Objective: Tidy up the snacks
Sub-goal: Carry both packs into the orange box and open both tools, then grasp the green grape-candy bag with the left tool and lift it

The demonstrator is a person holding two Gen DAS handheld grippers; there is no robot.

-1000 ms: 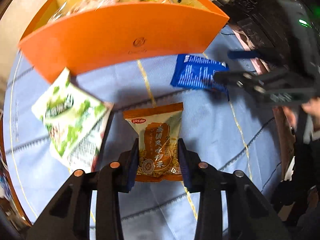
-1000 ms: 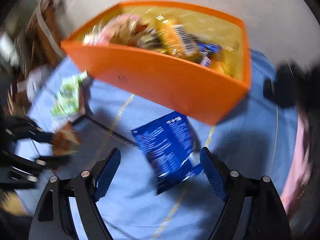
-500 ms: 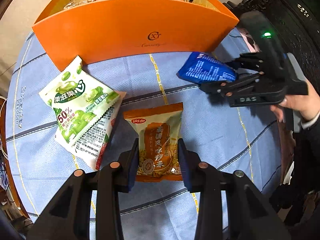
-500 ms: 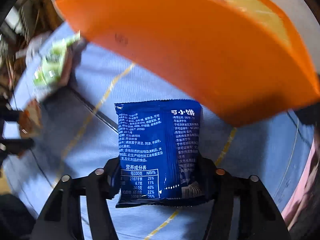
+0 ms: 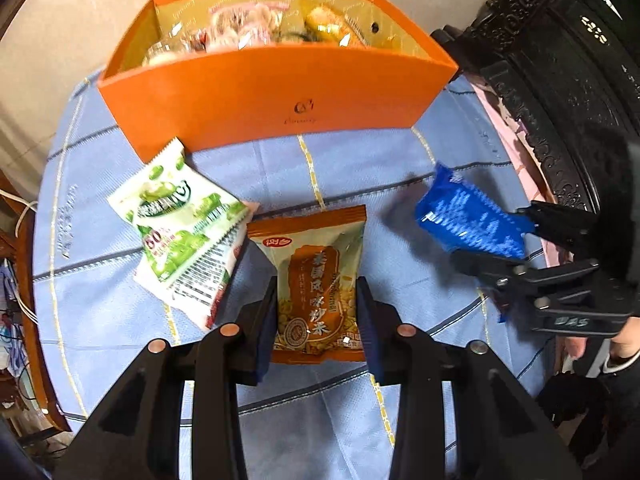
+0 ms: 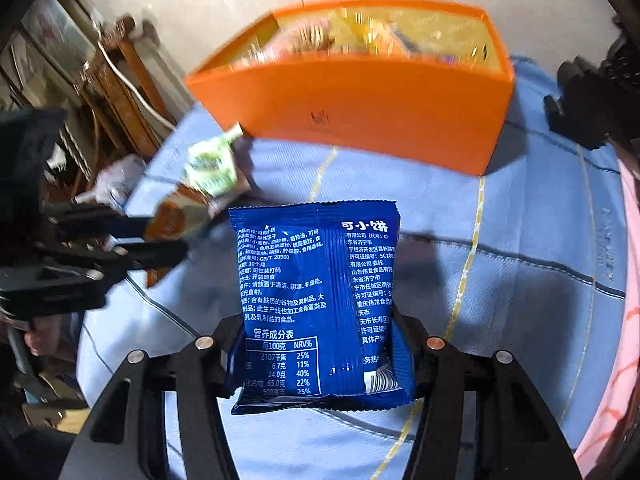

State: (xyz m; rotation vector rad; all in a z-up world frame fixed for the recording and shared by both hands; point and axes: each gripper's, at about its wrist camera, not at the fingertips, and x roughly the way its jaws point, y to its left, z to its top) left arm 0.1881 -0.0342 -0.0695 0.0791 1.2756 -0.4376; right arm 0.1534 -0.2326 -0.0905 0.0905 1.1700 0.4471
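Snack packets being gripped by both tongs: brown rice packet (image 5: pixel 316 288) clamped in left gripper (image 5: pixel 318 320), blue biscuit packet (image 6: pixel 320 304) pinched in right gripper (image 6: pixel 320 356), both hanging over blue tablecloth (image 5: pixel 360 168). Lying just beside, green packet (image 5: pixel 180 220) touching near wall of orange box (image 5: pixel 280 96). Showing bare cloth between packets and box.

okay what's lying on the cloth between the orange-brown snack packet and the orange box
Nothing: in the left wrist view only bare blue tablecloth lies between the orange-brown packet and the orange box.
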